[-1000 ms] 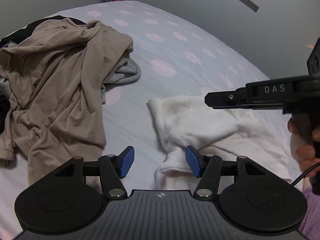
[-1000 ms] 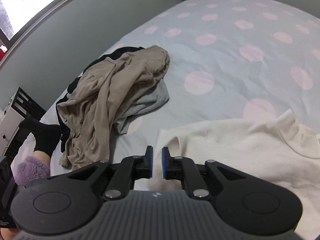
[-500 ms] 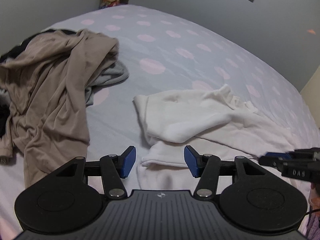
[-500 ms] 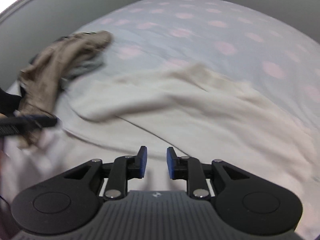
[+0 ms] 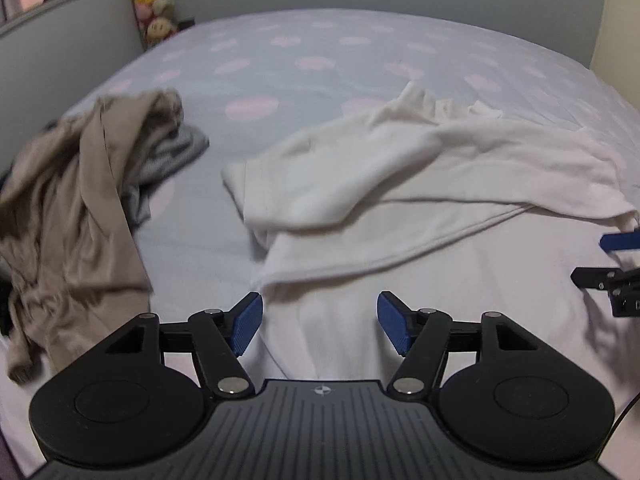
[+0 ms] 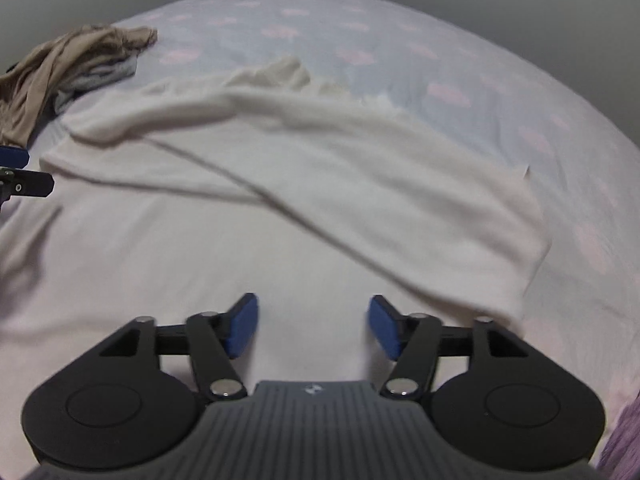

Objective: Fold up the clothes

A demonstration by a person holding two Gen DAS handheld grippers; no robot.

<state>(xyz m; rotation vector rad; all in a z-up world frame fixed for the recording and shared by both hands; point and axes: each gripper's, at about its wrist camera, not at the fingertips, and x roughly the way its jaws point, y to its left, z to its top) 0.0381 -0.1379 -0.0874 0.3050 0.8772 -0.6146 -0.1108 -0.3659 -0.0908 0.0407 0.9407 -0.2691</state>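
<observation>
White sweatshirt now lies spread across the polka-dot bed, mid-frame to right in the left wrist view, one sleeve flopped over the body toward centre-left. A sec ago it was bunched closer in, w/ the right tool nearly pinched shut above it; since then that tool has dropped low over the lower body of the garment, and its jaws are opening, nothing between the pads but bare fabric below them. Judging from that, the garment looks laid out and let go, so flattening is about done and the first fold (prob. the sleeve or a side edge) is what's next.

Left tool: jaws also opening, roughly mid-wide, empty. Hem edge of the sweatshirt sits just ahead of its fingers, not touching as far as I can tell. Compared w/ a sec ago it sits further toward the sweatshirt's lower edge, pile now pushed to frame left.

Right tool's tips also peek in at the right edge of the left view, over the sweatshirt's far side.

Tan garment w/ a grey one under it is heaped at left, well apart from the sweatshirt, untouched. Plush toys upper left, by the wall.
</observation>
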